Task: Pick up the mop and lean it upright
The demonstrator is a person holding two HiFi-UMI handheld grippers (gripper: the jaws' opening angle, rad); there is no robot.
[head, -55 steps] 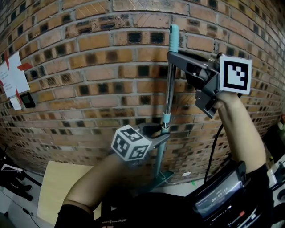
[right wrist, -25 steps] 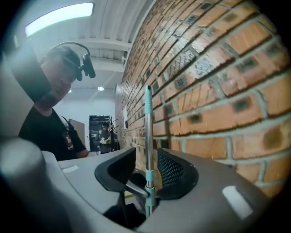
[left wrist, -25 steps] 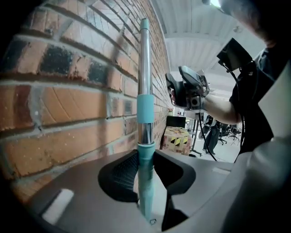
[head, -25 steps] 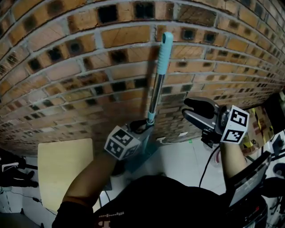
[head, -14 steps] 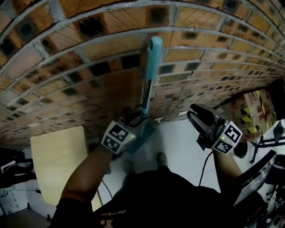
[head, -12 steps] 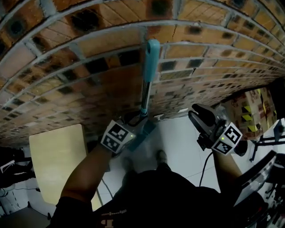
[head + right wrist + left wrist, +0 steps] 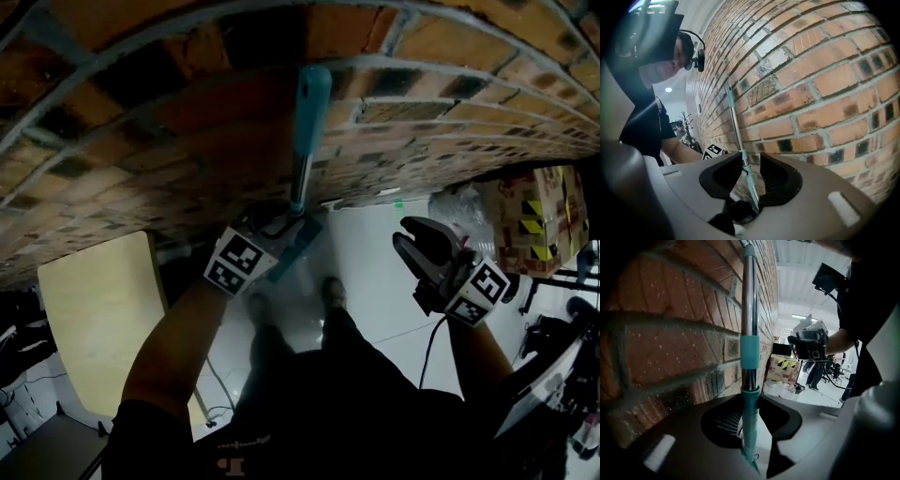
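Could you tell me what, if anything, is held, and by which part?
The left gripper holds the mop by its pole, on the teal section below the metal; the right gripper is empty.

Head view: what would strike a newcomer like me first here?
The mop, its teal-topped pole standing up against the brick wall at centre. The left gripper clamps the pole lower down, while the right gripper hangs open and empty to the right.

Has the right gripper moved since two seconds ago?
Yes. The right gripper was clamped high on the mop handle; now it hangs open and apart, down to the right of the handle and off the brick wall.
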